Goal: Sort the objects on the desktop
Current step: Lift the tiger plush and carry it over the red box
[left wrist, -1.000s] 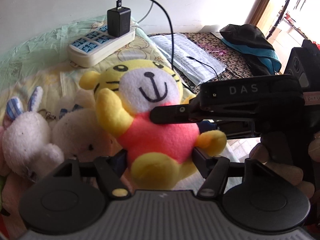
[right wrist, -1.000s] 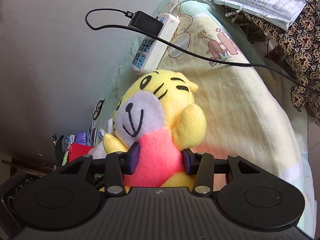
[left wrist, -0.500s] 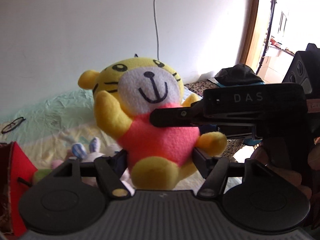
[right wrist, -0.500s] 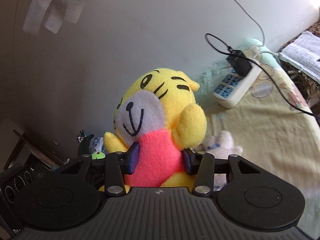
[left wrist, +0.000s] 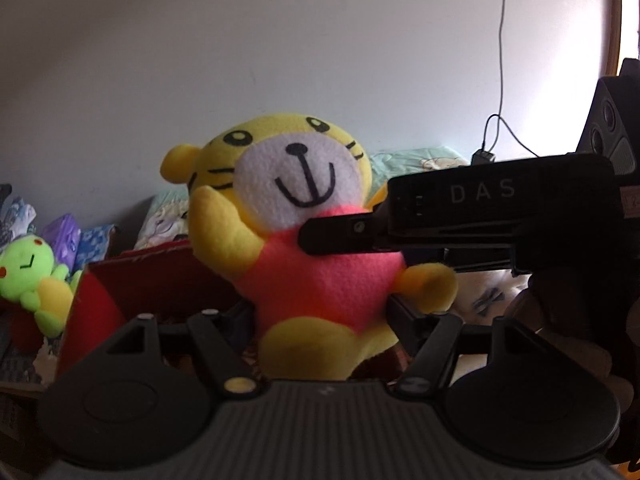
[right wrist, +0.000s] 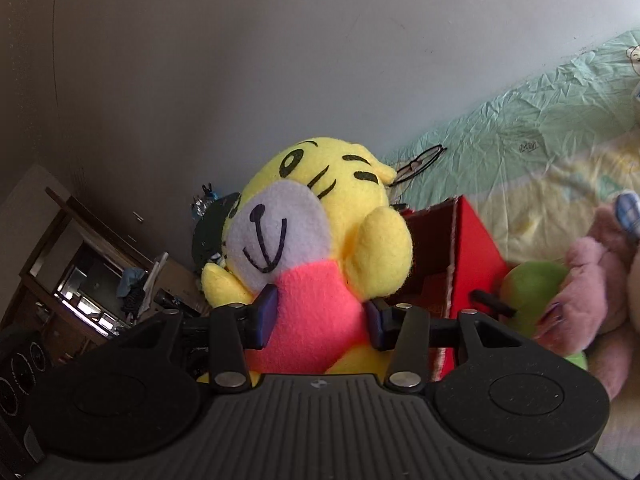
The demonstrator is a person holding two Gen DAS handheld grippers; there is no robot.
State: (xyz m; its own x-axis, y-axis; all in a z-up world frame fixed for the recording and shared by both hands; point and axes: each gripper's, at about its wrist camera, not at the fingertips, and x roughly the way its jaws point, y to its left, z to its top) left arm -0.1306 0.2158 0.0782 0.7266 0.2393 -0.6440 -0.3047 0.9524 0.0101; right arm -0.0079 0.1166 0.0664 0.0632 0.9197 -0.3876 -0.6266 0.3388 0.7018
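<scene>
A green-and-yellow bedsheet covers the bed, and on it stands an open red box, just beyond and below the yellow tiger plush. The plush hangs upright in the air, its long axis vertical. The right tool grips its pink belly; the left tool flanks its lower body, jaws opening (likely handing off), pads seemingly still touching.

Plain pale wall — dark wooden cabinet left, daylight right.
</scene>
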